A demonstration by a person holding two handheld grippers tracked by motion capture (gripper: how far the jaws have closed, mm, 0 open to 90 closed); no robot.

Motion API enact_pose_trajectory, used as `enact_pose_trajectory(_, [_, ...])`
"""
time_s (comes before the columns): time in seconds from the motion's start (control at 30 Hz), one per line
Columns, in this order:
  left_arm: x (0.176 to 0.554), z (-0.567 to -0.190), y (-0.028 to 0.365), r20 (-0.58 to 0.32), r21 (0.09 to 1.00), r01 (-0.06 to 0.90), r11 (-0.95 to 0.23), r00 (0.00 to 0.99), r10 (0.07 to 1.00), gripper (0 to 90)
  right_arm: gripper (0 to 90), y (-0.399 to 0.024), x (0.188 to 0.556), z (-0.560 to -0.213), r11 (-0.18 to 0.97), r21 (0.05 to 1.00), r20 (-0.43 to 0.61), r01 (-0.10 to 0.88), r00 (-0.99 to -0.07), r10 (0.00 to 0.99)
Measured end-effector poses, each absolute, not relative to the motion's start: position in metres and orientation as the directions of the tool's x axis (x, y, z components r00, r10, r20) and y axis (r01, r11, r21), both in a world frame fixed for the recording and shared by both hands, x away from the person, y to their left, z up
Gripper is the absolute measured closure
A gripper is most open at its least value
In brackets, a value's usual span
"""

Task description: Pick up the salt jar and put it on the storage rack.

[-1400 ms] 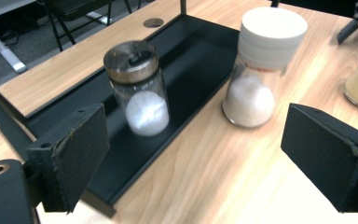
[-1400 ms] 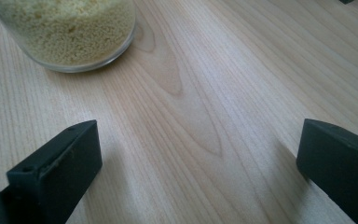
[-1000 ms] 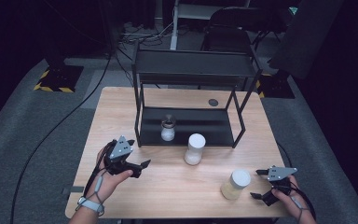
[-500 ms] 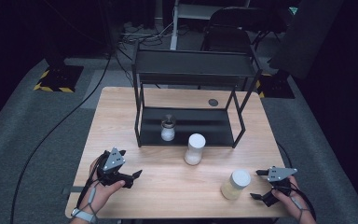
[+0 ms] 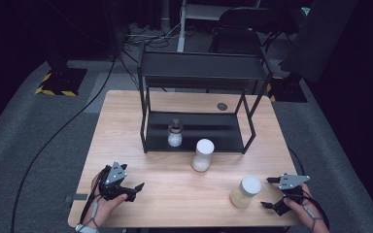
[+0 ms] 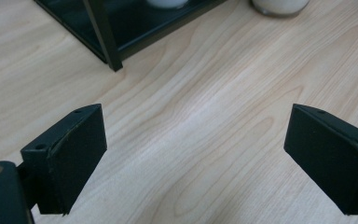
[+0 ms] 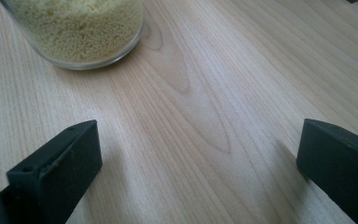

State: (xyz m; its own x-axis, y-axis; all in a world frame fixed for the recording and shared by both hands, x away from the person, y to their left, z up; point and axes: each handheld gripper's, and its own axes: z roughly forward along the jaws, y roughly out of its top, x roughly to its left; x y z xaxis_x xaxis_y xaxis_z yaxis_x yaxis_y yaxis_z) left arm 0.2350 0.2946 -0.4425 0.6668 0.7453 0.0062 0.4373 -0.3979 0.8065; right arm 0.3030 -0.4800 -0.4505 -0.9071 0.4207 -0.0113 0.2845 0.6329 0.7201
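A: What's nearest the right gripper (image 5: pixel 272 192)?

B: A clear jar (image 5: pixel 245 192) of small yellowish grains with a white lid, upright on the desk (image 5: pixel 175 194) near its front right corner, just beside the gripper's wide, empty jaws.

A: And the left gripper (image 5: pixel 135 191)?

B: Low over the front left of the desk, jaws just been opening, nothing between them. A white-lidded jar (image 5: pixel 203 155) stands before the black shelf (image 5: pixel 199 126).
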Motion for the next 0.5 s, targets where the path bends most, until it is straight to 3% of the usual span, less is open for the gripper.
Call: enact_pose_trajectory(0.5, [0.233, -0.454, 0.290, 0.017, 0.754, 0.497, -0.430, 0.640, 0.768, 5.4, 0.0, -0.480, 0.303, -0.450, 0.633, 0.720, -0.011, 0.284, -0.907, 0.421])
